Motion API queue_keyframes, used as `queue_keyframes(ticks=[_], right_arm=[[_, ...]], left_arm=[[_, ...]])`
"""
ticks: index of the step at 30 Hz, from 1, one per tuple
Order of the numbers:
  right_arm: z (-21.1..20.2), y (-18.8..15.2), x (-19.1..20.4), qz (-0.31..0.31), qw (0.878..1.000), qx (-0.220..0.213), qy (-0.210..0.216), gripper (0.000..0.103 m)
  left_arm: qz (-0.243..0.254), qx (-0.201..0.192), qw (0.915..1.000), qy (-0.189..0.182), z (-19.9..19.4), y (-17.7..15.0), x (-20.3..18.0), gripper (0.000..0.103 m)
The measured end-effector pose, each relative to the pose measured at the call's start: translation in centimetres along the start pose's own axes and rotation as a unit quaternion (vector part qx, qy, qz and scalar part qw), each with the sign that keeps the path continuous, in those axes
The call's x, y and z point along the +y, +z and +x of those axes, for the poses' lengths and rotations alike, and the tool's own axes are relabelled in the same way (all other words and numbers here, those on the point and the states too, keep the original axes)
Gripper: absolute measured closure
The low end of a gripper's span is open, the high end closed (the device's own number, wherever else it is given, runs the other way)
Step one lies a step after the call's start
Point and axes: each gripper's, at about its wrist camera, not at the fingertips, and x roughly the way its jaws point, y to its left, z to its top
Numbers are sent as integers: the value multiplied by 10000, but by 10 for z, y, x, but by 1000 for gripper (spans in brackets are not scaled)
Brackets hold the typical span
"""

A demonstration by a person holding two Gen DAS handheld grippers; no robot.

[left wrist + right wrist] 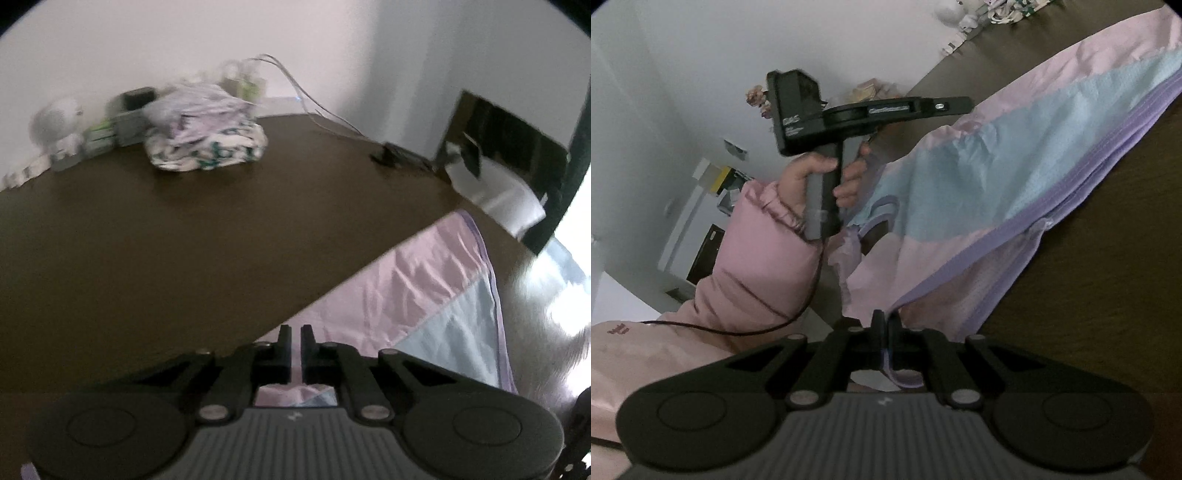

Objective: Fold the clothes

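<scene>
Resting on table (147, 240): pink, blue and purple garment (424, 288), spreading from 3 to 5 o'clock in the left wrist view
Left gripper (295, 334): jaws nearly together, pinching the garment's pink edge at 6 o'clock
Sitting at 11 o'clock: folded pile (205, 129), well apart from the garment
Right gripper (884, 319): jaws closed, clamping the purple hem
Hand (820, 177): gripping the other tool's handle at 10 o'clock

My left gripper (295, 334) is closed on the pink garment (417, 280) at the table's (166, 240) near edge; folded clothes (207, 133) sit by the far edge
</scene>
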Motion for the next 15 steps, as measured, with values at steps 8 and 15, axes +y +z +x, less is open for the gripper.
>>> queue_keyframes(ticks=[8,15], right_arm=[[6,10,-10,352,9991,-251,-7,84],[-10,7,-3,230,9991,-203,285,102]], left_arm=[[409,119,9988,227,11,-5,-16,100],[567,94,9979,297,10,-6,-20,100]])
